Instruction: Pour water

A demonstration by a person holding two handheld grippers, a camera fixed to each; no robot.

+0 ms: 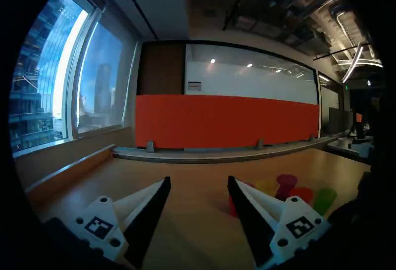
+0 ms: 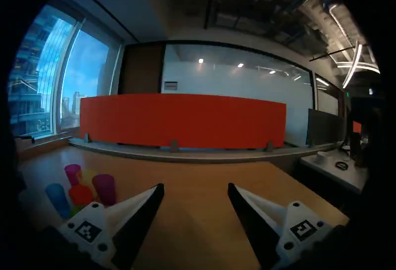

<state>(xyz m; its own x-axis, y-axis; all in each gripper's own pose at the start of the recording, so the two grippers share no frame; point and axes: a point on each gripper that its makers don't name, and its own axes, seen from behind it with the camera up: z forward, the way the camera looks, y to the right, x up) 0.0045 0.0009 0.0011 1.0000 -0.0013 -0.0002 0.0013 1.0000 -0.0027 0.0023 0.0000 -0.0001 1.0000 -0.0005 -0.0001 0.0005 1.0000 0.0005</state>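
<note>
Several coloured plastic cups stand in a cluster on the wooden table [image 1: 198,205]. In the left gripper view a magenta cup [image 1: 286,183], a yellow cup [image 1: 267,187], a red cup [image 1: 302,194] and a green cup [image 1: 324,200] sit just beyond my left gripper's right finger. My left gripper [image 1: 198,188] is open with nothing between its fingers. In the right gripper view the same cluster lies at the lower left: a purple cup [image 2: 104,189], a magenta cup [image 2: 73,173], a red cup [image 2: 80,195] and a blue cup [image 2: 58,199]. My right gripper [image 2: 195,191] is open and holds nothing.
An orange divider panel [image 1: 225,121] runs along the table's far edge. Large windows [image 1: 54,87] line the left side. A second desk [image 2: 341,168] with small items stands to the right.
</note>
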